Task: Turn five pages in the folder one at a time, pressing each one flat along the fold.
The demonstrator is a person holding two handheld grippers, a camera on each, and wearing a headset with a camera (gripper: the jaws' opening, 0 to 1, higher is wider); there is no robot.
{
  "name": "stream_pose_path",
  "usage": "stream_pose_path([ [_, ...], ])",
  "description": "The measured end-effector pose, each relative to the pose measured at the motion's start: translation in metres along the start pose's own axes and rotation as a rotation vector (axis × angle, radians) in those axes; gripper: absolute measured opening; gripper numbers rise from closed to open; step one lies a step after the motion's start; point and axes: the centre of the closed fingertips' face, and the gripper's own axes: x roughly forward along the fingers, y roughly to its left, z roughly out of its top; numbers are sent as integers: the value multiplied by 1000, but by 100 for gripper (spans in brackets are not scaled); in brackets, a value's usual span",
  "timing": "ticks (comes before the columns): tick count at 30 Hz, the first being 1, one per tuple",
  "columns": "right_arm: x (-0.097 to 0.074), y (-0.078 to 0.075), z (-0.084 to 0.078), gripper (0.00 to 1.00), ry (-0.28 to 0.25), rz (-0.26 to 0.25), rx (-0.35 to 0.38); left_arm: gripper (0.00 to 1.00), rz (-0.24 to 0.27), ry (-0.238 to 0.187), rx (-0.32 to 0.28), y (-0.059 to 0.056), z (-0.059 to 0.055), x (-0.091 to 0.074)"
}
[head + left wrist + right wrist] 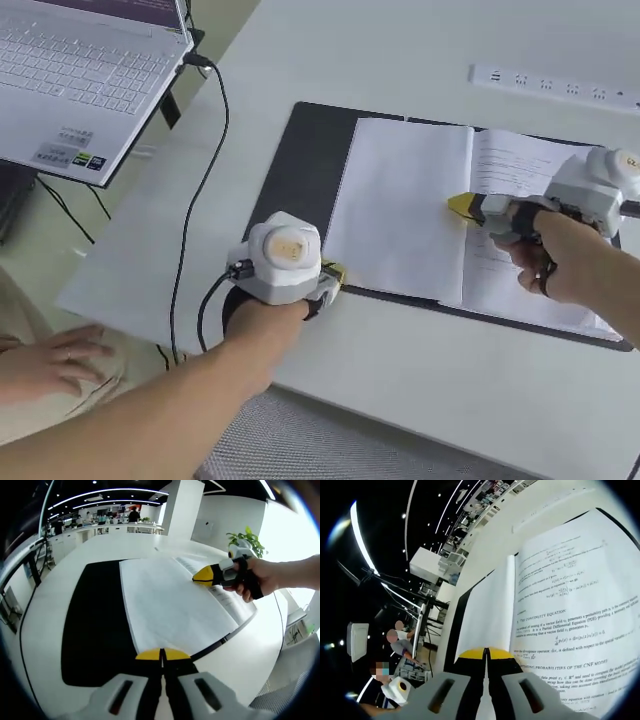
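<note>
Folder (300, 170) lies open on the table (420, 390), a gripper at each page.
Right gripper (486, 652), jaws clenched together, sits at the fold, seemingly touching paper. Left gripper (162, 654), jaws likewise clenched, is at the blank page's (160, 605) near edge.

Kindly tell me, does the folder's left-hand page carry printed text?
No, the left-hand page is blank white, while the right-hand page shows text.
</note>
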Motion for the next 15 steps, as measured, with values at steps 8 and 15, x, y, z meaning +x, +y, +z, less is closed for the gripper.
stream_pose_path([
  [8, 8, -4, 18, 0, -26, 21, 70, 0, -6, 7, 7, 3, -1, 4],
  [15, 17, -4, 37, 0, -68, 19, 125, 0, -1, 6, 14, 2, -1, 4],
])
